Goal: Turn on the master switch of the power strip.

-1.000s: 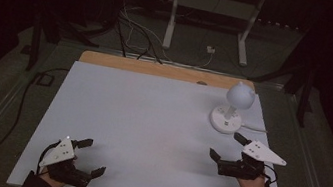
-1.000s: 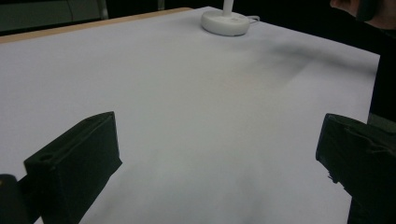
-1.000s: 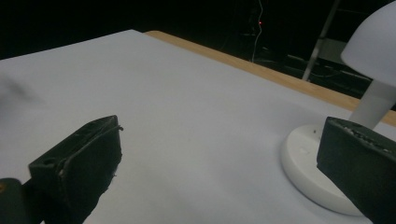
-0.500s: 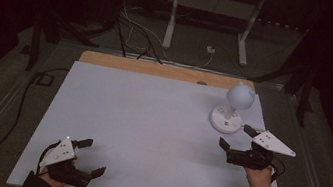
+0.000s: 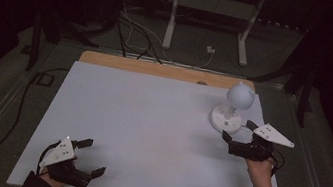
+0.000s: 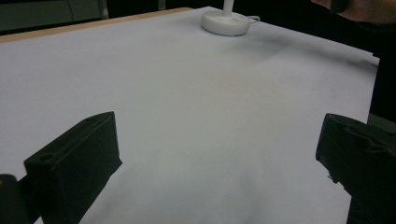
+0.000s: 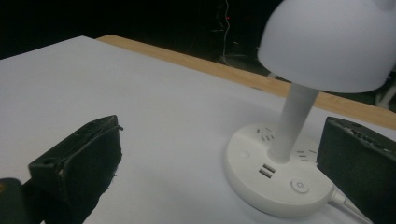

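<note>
White lamp (image 7: pixel 299 140) stands just ahead of the right gripper's (image 5: pixel 240 135) spread jaws.

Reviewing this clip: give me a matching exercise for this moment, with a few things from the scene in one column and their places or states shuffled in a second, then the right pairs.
Things:
1. lamp
2. left gripper
3. right gripper
4. wooden edge

Places or states:
A. open, at the near left corner of the table
B. along the table's far side
C. stands at the far right of the white sheet
D. open, just beside the lamp's base

Pairs: 1-C, 2-A, 3-D, 4-B
</note>
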The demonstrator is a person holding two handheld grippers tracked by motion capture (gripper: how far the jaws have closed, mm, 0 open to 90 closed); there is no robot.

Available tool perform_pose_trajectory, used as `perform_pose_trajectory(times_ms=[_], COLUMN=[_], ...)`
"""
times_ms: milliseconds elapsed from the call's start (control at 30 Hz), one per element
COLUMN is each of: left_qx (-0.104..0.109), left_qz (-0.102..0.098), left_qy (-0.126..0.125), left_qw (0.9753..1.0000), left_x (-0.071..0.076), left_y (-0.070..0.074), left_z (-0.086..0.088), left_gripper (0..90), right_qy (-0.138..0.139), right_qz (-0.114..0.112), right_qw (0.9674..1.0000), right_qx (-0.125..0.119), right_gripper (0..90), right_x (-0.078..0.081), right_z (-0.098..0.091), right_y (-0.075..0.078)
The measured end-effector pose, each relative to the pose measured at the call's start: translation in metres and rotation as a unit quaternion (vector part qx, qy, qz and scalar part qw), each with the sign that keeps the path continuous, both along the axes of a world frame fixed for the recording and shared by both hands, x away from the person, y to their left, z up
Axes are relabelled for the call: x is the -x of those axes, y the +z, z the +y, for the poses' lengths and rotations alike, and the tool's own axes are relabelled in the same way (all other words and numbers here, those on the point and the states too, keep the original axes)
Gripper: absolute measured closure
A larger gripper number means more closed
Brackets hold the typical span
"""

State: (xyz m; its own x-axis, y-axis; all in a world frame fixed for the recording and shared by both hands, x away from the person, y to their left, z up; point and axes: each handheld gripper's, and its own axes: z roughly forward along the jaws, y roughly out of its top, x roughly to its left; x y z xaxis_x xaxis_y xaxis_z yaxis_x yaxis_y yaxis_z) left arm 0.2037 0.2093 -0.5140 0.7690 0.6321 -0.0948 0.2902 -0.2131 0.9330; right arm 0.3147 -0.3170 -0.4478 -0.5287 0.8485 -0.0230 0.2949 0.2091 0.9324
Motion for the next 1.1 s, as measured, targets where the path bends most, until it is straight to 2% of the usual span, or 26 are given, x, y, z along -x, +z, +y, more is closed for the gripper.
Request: perform_pose_trajectory(times_ms=[200,600,733,1067,1100], left_qx=[0.000,-0.001,-0.001,0.000,0.001], left_qz=[0.001,0.002,0.002,0.002,0.002], left_qy=[0.001,0.002,0.002,0.001,0.002], left_qw=[1.0000,1.0000,1.0000,1.0000,1.0000], left_x=[0.000,0.000,0.000,-0.001,-0.001], left_y=[0.000,0.000,0.000,-0.001,-0.001], left_z=[0.000,0.000,0.001,0.001,0.001], left_gripper=[0.2,0.2,0.2,0.2,0.2], right_qy=[-0.010,-0.042,-0.050,-0.077,-0.085], right_qz=[-0.003,0.011,0.026,0.045,0.047], right_qw=[0.9999,0.9990,0.9983,0.9956,0.9945], right_qx=[0.005,0.009,0.012,0.029,0.040], right_gripper=[0.0,2.6,3.7,15.3,19.3], right_x=[-0.007,-0.023,-0.028,-0.036,-0.037], right_z=[-0.003,-0.016,-0.019,-0.021,-0.021], right_y=[-0.002,-0.011,-0.017,-0.025,-0.027])
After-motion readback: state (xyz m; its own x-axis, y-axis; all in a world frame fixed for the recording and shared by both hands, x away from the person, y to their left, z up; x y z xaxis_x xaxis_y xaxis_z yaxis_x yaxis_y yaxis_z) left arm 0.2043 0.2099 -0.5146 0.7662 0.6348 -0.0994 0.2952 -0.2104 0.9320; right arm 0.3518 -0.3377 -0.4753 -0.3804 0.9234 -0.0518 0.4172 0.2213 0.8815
